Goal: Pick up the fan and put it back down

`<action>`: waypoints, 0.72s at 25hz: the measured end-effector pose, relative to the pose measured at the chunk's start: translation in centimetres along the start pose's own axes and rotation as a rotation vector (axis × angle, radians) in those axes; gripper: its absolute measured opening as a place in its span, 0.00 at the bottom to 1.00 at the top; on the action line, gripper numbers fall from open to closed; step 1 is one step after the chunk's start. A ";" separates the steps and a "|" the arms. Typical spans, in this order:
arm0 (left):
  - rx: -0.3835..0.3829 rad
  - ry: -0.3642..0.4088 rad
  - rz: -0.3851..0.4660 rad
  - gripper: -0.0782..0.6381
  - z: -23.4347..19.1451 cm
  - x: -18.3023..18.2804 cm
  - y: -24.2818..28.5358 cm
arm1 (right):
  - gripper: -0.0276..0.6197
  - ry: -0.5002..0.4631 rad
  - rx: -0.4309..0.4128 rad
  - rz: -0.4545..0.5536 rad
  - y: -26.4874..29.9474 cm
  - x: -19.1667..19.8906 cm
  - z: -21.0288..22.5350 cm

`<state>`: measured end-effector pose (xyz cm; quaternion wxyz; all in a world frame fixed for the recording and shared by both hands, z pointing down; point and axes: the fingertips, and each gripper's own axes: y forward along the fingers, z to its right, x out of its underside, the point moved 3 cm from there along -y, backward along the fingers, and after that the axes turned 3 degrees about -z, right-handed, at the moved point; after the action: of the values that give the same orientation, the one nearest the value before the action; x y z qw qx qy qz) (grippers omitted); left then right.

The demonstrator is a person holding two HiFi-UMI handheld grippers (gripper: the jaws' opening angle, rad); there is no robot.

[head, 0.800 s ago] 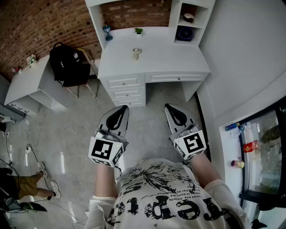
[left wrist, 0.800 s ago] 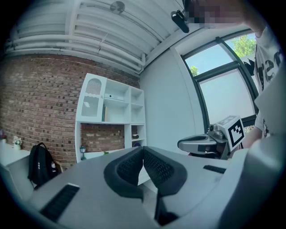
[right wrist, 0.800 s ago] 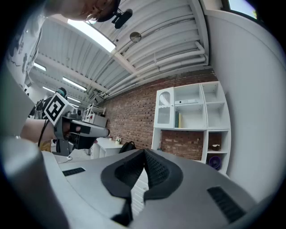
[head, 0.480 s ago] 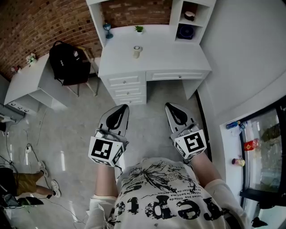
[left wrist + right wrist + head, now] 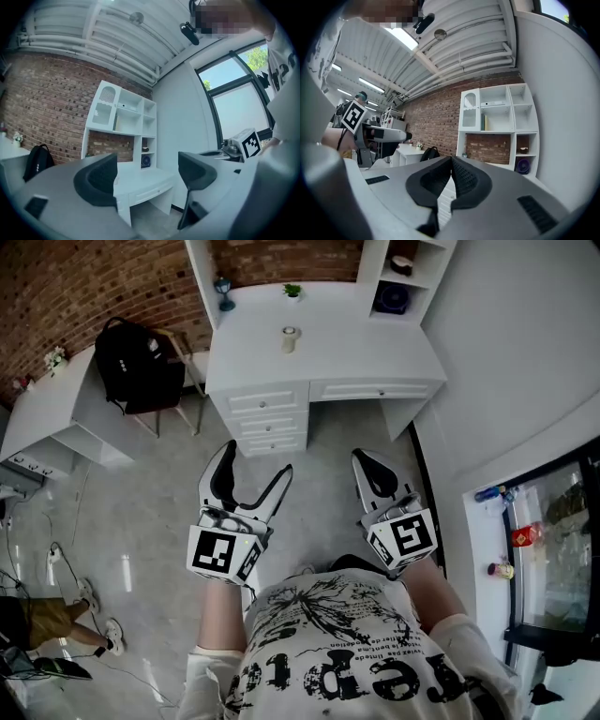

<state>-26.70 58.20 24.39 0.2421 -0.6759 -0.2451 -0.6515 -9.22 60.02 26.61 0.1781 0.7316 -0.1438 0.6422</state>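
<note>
Nearest to me, both grippers are held level in front of the body, over the pale grey floor (image 5: 159, 521) and short of the furniture.

- The left gripper (image 5: 254, 468) has its dark padded fingers (image 5: 101, 180) spread wide, with nothing between them.
- The right gripper (image 5: 368, 468) has its fingers (image 5: 464, 180) pressed together and carries nothing.

Beyond them stands the white worktop with drawers beneath (image 5: 375, 362). It carries a small pale cup (image 5: 289, 337) near its middle and a tiny green plant (image 5: 292, 292) at the back. A black backpack on a chair (image 5: 136, 362) sits just beside the worktop's left end.

Farthest away, in the lower cubby of the white shelf unit (image 5: 427, 277) at the worktop's right rear, sits a small round dark-blue object (image 5: 389, 298). I take it to be the fan. It is upright on the cubby floor and well apart from both grippers.

Step in hand: approach — the pick has not begun.

The next move calls for closing the gap to the worktop and carrying the open left gripper across towards the right rear cubby. The fingers must stay level to clear the cubby walls and bracket the fan's body before closing. If the right gripper is preferred — it is on the nearer side — its fingers must open first.
</note>
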 end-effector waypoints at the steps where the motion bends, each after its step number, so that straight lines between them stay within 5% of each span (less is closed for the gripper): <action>1: 0.005 -0.003 -0.015 0.65 -0.4 0.5 0.1 | 0.07 0.002 0.002 -0.005 0.4 0.2 -0.1; 10: -0.029 0.035 -0.100 0.65 -4.0 2.8 4.3 | 0.07 -0.006 -0.043 -0.018 6.2 1.6 2.4; 18: -0.101 0.070 -0.144 0.65 -7.0 4.7 16.2 | 0.06 0.018 -0.117 0.000 15.5 4.3 12.5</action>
<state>-21.43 41.38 29.19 0.1687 -0.6447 -0.2513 -0.7020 -4.32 40.67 30.62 0.2219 0.7141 -0.1793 0.6393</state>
